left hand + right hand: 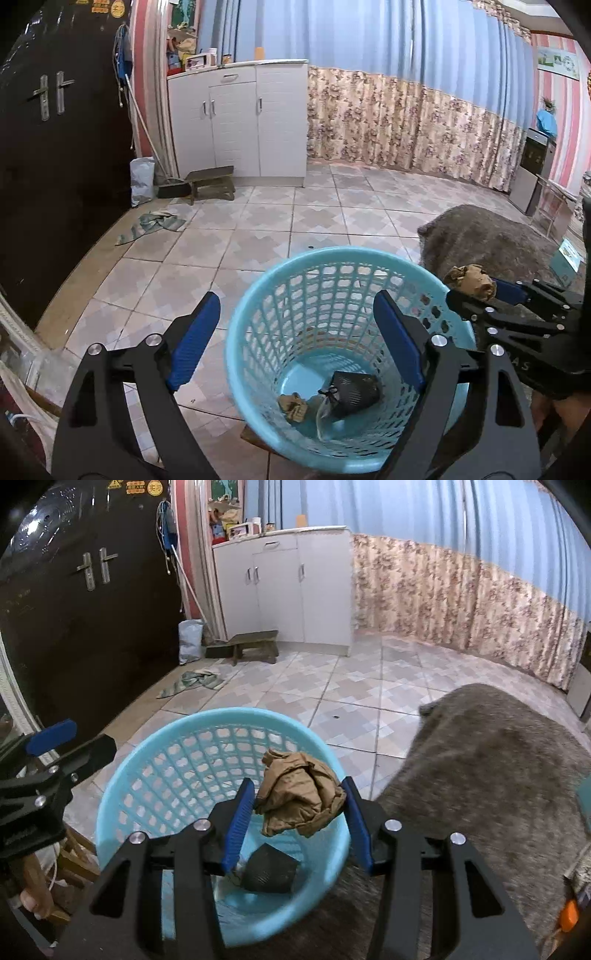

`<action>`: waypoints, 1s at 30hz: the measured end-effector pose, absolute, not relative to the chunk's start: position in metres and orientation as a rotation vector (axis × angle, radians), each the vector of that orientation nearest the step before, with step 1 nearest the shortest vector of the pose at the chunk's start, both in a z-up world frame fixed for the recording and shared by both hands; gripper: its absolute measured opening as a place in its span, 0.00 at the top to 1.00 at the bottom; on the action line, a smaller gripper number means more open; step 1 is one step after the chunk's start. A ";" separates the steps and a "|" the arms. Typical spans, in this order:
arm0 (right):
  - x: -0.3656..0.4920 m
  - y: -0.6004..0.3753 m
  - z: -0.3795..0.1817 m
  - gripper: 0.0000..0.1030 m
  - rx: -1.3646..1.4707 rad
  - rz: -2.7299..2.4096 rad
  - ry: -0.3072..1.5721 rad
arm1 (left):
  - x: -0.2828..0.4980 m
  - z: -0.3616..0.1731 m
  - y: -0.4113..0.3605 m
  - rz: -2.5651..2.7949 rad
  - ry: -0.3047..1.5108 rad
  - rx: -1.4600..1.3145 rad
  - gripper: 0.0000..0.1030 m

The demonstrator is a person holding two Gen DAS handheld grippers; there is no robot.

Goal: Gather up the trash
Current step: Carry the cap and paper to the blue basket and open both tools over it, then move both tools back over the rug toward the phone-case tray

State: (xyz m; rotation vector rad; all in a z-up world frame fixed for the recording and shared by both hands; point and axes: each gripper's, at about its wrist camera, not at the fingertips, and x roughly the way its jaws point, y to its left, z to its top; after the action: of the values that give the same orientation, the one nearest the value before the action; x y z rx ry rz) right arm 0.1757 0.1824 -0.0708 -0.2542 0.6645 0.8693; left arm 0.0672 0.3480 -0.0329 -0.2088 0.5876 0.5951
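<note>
Two tools: right grips crumpled paper over basket; only left, wide, shows another wad inside.

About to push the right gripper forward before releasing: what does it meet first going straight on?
Probably the far inner wall of the blue basket, just beyond the crumpled brown paper that the right gripper holds over the opening; depth is uncertain.

In the right wrist view, the basket stands on the tiled floor at seven o'clock, the rug touching it at four o'clock. The crumpled paper sits between the right gripper fingers, above the basket's near rim. Inside the basket lie a dark bag and, in the left wrist view, a paper wad beside it. The cabinet stands at twelve o'clock, a stool before it, a cloth at ten o'clock by the door.
</note>
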 end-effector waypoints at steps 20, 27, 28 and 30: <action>0.179 0.136 -0.056 0.27 -0.276 0.815 0.610 | 0.069 -0.025 0.340 0.626 0.577 -0.239 0.17; 0.189 0.078 -0.039 0.27 -0.232 0.739 0.594 | 0.080 -0.017 0.316 0.595 0.570 -0.225 0.16; 0.191 0.067 -0.035 0.27 -0.220 0.727 0.591 | 0.082 -0.015 0.312 0.588 0.568 -0.224 0.15; 0.193 0.046 -0.030 0.25 -0.210 0.705 0.583 | 0.088 -0.011 0.301 0.571 0.563 -0.220 0.14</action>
State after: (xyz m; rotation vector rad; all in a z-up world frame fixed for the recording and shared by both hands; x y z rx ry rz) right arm 0.1930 0.0462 -0.0295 -0.2098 0.5829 0.7055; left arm 0.0877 0.3007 -0.0111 -0.2203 0.5626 0.5707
